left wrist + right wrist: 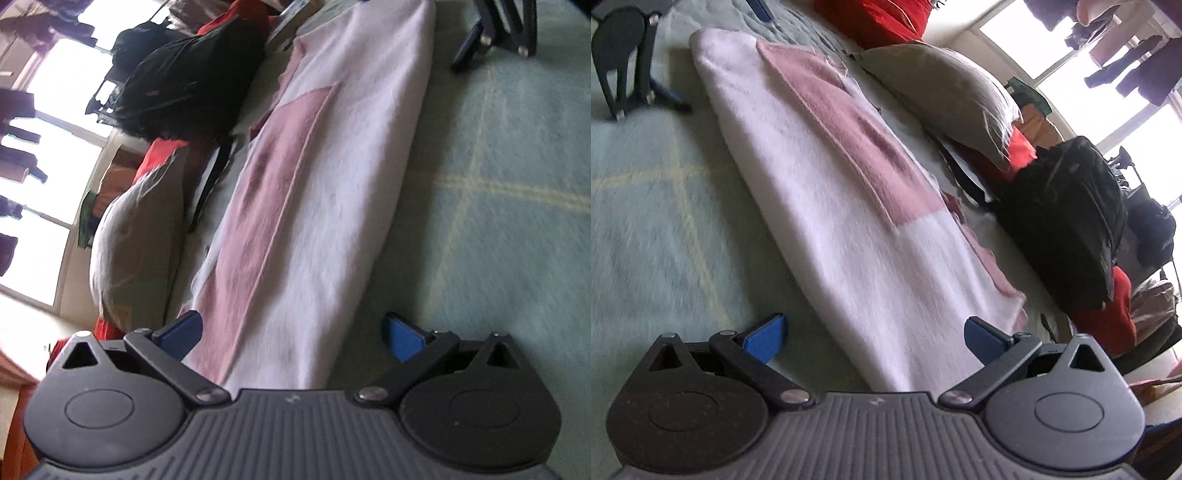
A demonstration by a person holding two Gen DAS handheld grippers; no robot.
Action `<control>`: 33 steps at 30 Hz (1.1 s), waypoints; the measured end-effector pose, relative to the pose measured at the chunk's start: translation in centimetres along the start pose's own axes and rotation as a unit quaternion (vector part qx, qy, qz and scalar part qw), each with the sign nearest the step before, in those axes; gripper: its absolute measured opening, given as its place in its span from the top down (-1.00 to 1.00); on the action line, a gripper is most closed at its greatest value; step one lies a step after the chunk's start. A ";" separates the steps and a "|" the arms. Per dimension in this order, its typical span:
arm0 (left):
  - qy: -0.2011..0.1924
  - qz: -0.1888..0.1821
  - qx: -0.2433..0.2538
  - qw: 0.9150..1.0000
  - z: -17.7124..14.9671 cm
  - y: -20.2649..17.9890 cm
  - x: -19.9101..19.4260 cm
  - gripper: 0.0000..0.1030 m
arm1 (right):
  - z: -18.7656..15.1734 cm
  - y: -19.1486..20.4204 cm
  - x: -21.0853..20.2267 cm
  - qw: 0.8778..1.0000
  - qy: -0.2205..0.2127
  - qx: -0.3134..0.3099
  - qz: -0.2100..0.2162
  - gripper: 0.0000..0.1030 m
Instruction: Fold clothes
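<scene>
Both the left gripper (pixel 291 334) and right gripper (pixel 875 338) gape wide, empty, at opposite ends of the folded white-and-pink garment (pixel 314 192) lying lengthwise on the green bedspread (pixel 498 221). Beyond it, a pillow (pixel 953 96) and black backpack (pixel 1067 218) line the bed's window-side edge.

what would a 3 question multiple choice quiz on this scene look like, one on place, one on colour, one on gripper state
1. Where does the folded garment lie?
A. on the green bedcover
B. on the grey pillow
C. inside the black backpack

2. What colours is the garment?
A. blue and yellow
B. white and pink
C. all black

3. How does the left gripper stand?
A. shut on the garment
B. shut on nothing
C. open

Answers: 1 A, green cover shows alongside it, with the pillow and backpack beside it. 2 B, a white length with a pink panel. 3 C, its blue fingers stand wide apart either side of the garment's end, like the right gripper.
</scene>
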State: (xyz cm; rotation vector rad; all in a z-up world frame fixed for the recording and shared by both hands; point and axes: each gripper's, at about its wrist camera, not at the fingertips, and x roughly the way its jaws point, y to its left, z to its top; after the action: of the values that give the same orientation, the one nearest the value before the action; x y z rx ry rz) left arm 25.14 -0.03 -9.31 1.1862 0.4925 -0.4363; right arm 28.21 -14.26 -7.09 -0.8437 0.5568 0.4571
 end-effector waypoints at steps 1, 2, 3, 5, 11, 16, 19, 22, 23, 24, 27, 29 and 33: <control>-0.004 0.000 -0.001 1.000 0.5 0.2 0.5 -0.99 | 0.3 0.3 0.3 1.000 -0.001 -0.006 -0.001 -1.00; -0.008 -0.001 -0.003 1.000 1.1 0.4 1.0 -0.99 | 0.5 0.6 0.6 1.000 -0.002 -0.013 -0.003 -1.00; -0.011 -0.001 -0.003 1.000 1.6 0.5 1.5 -0.99 | 0.8 0.9 0.9 1.000 -0.002 -0.019 -0.004 -1.00; -0.019 -0.001 -0.001 1.000 2.7 0.4 2.2 -0.99 | 1.5 1.5 1.5 1.000 -0.008 -0.029 -0.005 -1.00; -0.041 0.010 0.017 0.999 3.3 0.4 2.7 -0.99 | 2.7 2.1 2.0 0.998 -0.027 -0.060 -0.019 -1.00; -0.008 0.047 0.061 0.997 -0.3 0.8 2.4 -0.99 | -0.2 0.0 2.1 0.994 0.009 -0.088 -0.061 -1.00; 0.025 0.068 0.078 0.994 -1.8 1.4 3.2 -0.99 | -1.6 -1.8 2.2 0.994 0.031 -0.074 -0.075 -1.00; 0.032 0.084 0.107 0.990 -1.5 0.6 3.7 -0.98 | -1.7 -1.9 2.6 0.992 0.041 -0.086 -0.084 -1.00; 0.030 0.092 0.121 0.988 -1.1 0.0 3.8 -0.98 | -1.5 -1.6 2.8 0.991 0.042 -0.094 -0.090 -1.00; 0.024 0.101 0.136 0.985 -0.7 -0.7 4.0 -0.98 | -1.3 -1.0 3.1 0.989 0.040 -0.106 -0.098 -1.00; 0.002 0.126 0.181 0.975 0.3 -2.3 4.1 -0.97 | -0.7 0.9 3.7 0.983 0.030 -0.137 -0.121 -1.00; -0.009 0.129 0.199 0.971 0.5 -3.1 4.0 -0.87 | -0.7 1.5 3.8 0.982 0.027 -0.142 -0.125 -0.92; -0.009 0.099 0.175 0.979 0.1 -3.8 3.8 -0.21 | -1.0 2.1 3.8 0.983 0.020 -0.132 -0.123 -0.69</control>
State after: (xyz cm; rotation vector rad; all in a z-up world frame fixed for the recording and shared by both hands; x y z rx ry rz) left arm 26.08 -1.55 -14.35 1.5546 0.2836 -0.3699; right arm 29.62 -13.25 -11.18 -1.1635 0.4262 0.2914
